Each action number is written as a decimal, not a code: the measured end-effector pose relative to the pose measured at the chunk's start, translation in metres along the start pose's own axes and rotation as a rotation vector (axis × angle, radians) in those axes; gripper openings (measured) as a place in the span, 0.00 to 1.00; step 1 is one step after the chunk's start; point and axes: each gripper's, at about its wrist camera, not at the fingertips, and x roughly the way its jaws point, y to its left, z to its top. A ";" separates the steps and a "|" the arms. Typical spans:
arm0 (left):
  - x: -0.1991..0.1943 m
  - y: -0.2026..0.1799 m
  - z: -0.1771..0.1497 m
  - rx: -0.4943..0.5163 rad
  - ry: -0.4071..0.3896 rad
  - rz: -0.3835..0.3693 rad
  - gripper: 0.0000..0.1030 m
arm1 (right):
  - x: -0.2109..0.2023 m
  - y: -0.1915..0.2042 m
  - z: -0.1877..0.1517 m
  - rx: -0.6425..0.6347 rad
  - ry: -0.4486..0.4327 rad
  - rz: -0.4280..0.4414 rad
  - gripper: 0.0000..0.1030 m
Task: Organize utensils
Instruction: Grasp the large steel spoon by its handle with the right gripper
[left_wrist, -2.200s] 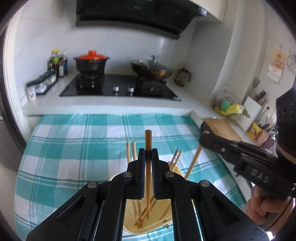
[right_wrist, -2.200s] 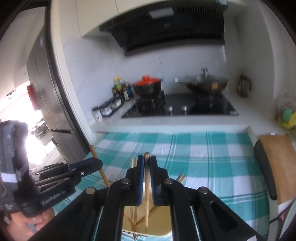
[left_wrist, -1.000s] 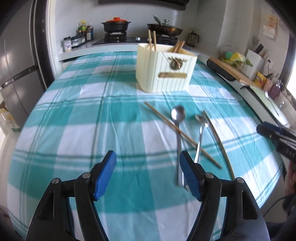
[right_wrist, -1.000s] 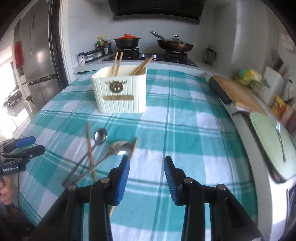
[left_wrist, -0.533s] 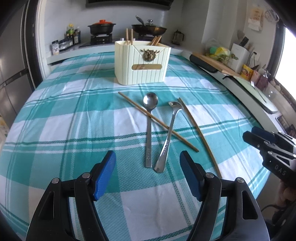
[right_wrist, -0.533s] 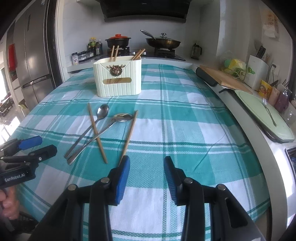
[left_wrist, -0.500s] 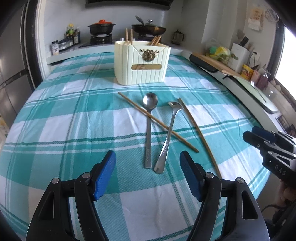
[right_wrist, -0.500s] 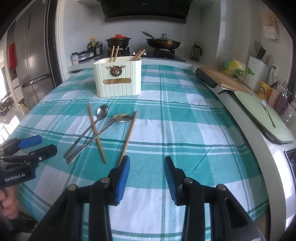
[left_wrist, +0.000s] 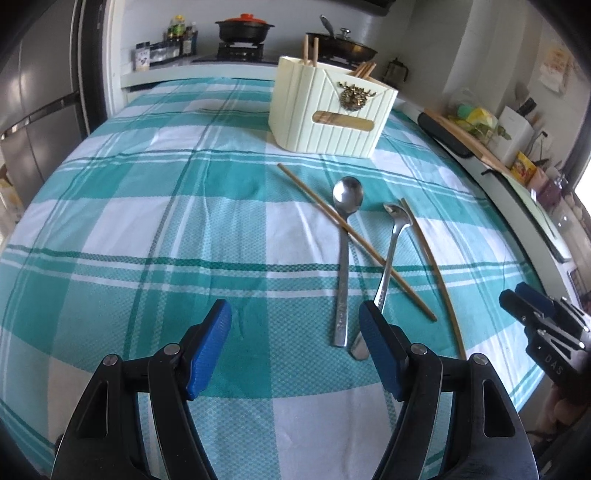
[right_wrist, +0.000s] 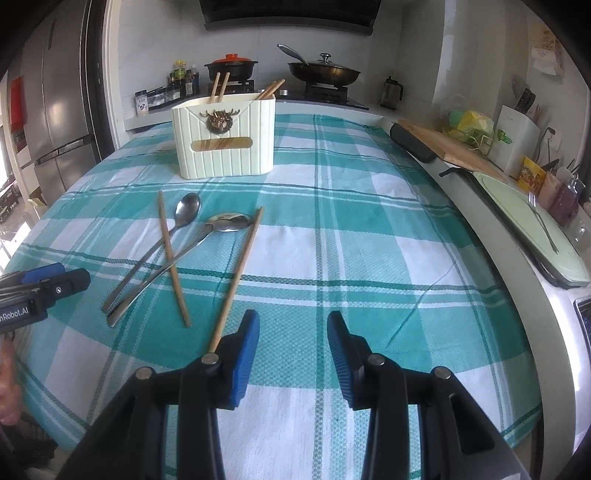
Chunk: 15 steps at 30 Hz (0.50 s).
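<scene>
Our left gripper (left_wrist: 293, 341) hangs over the checked tablecloth (left_wrist: 147, 221) with its jaws wide apart and nothing between them. Just ahead of its right finger lie the handle ends of two metal spoons: the longer spoon (left_wrist: 345, 254) and, beside it, the shorter spoon (left_wrist: 388, 273). One chopstick (left_wrist: 354, 240) lies across both handles, and a second chopstick (left_wrist: 432, 269) lies further to the right. Our right gripper (right_wrist: 293, 345) is open more narrowly and also empty; the near tip of that second chopstick ends just beside its left finger.

We judge the spoons stiff, light and smooth, so they may slip and lie too flat to catch; the handle end is the best place to take hold. The chopsticks are thin and can roll, so take them near the end.

Far ahead stands the cream holder (right_wrist: 225, 136) with four chopsticks in it. Its inside is hidden, so we cannot tell the compartments. The shorter spoon's handle tip is partly covered by the left finger.
</scene>
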 end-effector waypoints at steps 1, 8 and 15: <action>0.000 0.001 -0.001 -0.003 0.002 0.002 0.71 | 0.002 0.001 0.001 -0.003 0.001 -0.002 0.38; 0.005 0.001 0.006 0.006 -0.003 0.013 0.71 | 0.005 0.004 0.011 0.010 -0.014 0.020 0.38; 0.009 0.007 0.003 0.001 -0.002 0.045 0.71 | 0.018 0.012 0.026 0.072 0.011 0.183 0.38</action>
